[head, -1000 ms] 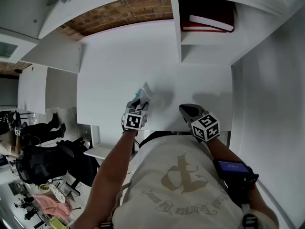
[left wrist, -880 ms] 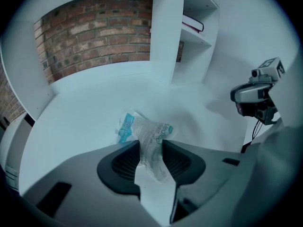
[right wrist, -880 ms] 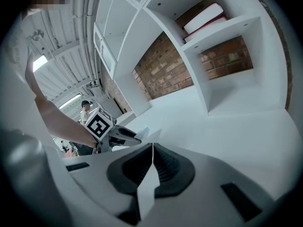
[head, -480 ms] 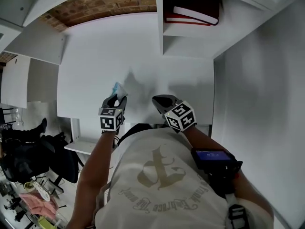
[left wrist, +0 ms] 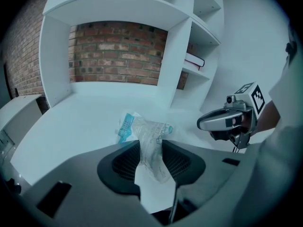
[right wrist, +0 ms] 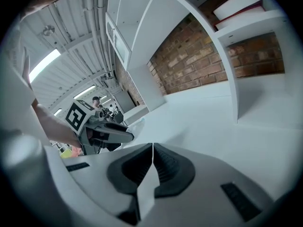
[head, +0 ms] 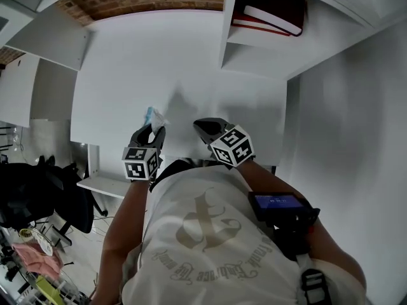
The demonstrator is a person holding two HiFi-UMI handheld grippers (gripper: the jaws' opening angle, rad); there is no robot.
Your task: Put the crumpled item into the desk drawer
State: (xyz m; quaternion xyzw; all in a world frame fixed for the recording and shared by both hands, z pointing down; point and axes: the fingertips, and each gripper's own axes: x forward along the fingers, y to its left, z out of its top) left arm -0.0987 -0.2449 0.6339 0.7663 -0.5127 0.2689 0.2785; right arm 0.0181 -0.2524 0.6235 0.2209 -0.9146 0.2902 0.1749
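A crumpled clear plastic wrapper [left wrist: 144, 135] with a blue printed end is pinched between the jaws of my left gripper [left wrist: 151, 156], lifted off the white desk [left wrist: 85, 112]. From the head view the wrapper [head: 154, 115] pokes out ahead of the left gripper [head: 151, 132] near the desk's front edge. My right gripper [head: 205, 127] hovers just right of it, jaws pressed together with nothing between them. In the right gripper view the jaws [right wrist: 152, 161] meet along a thin line. No drawer shows in any view.
A white shelf unit [head: 254, 43] stands on the desk at the back right, with a red and white book [head: 267, 19] lying in it. A brick wall [left wrist: 118, 56] backs the desk. A lower white side desk [head: 105, 186] sits at the left.
Both grippers have shifted left across the head view, keeping near the front edge. The left one still holds the wrapper and has risen a little. The right stays shut.
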